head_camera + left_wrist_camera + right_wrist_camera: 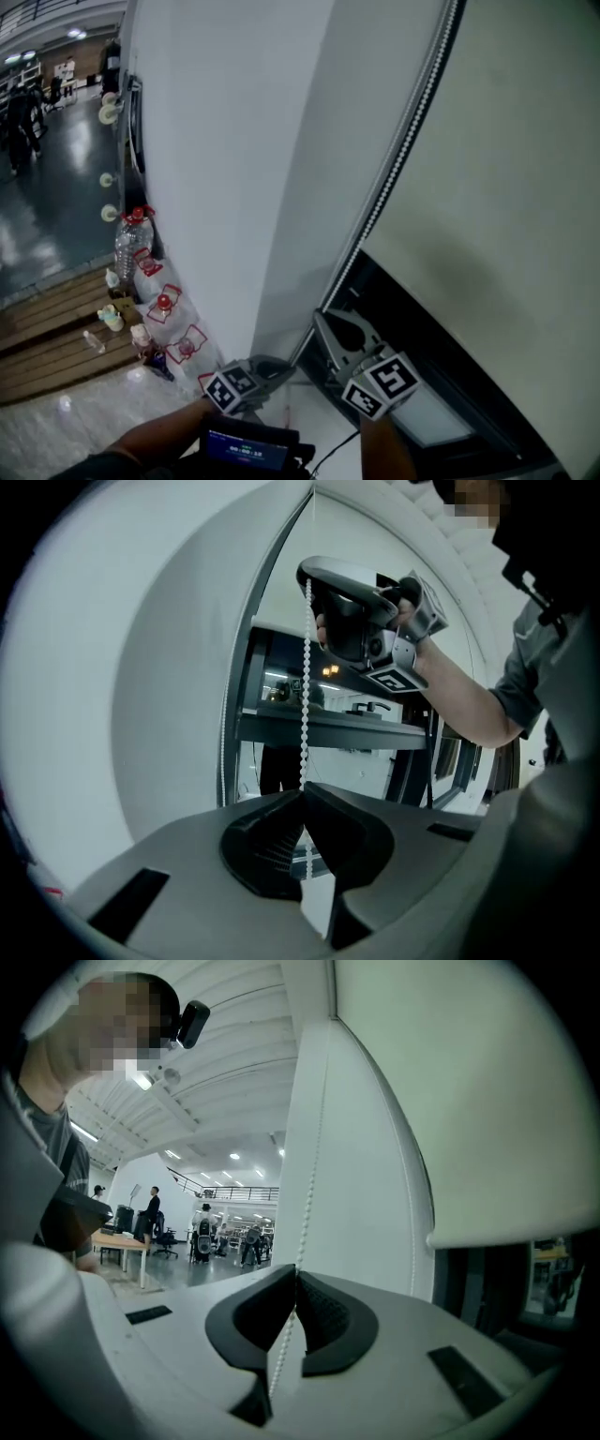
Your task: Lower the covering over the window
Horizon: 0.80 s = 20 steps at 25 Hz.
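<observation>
Left tool (302,797), lowest on the bead chain (306,667), has its jaws pressed together on it. Roller blind (497,178) covers the upper part of the window (431,417), its bottom edge above the dark frame. Right tool (295,1277), higher on the same chain, pinches it too.

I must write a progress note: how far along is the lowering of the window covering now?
Done: the blind is partly down, and its bottom edge hangs across the window. In hand: the left gripper and right gripper are both shut on the bead chain, right above left. Left: a dark strip of window below the blind is uncovered.
</observation>
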### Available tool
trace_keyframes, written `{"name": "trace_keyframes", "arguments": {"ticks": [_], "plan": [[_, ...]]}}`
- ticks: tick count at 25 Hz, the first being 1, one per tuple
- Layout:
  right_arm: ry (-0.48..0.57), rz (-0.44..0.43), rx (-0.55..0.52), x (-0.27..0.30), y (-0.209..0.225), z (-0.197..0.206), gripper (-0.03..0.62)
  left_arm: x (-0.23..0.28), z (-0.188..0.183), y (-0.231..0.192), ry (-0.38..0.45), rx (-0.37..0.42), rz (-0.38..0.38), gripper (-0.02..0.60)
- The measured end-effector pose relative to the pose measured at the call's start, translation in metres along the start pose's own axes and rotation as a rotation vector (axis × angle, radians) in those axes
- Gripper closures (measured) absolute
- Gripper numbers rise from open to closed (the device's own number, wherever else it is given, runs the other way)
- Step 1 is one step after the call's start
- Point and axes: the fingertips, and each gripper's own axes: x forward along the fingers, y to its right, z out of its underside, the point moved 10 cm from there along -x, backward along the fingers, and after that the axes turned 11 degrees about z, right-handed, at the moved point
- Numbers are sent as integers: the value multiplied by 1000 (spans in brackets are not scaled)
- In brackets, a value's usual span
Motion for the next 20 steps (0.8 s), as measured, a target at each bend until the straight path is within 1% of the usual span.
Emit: {"name": "trace_keyframes", "arguments": {"ticks": [4, 10, 13, 16, 20], "plan": [[6, 4, 16, -3, -5, 14, 595, 2, 12, 2, -12, -18, 6, 583], [-4, 2, 17, -3, -3, 14, 595, 4, 12, 2, -21, -7, 4, 583], [6, 11, -11, -5, -7, 14, 597, 2, 12, 0, -17, -9, 4, 583], [11, 19, -12, -7, -7, 15, 597, 0, 13, 2, -19, -10, 4, 583], [13, 31, 0, -11, -2, 14, 597, -16, 16, 0, 3, -54, -20, 580]]}}
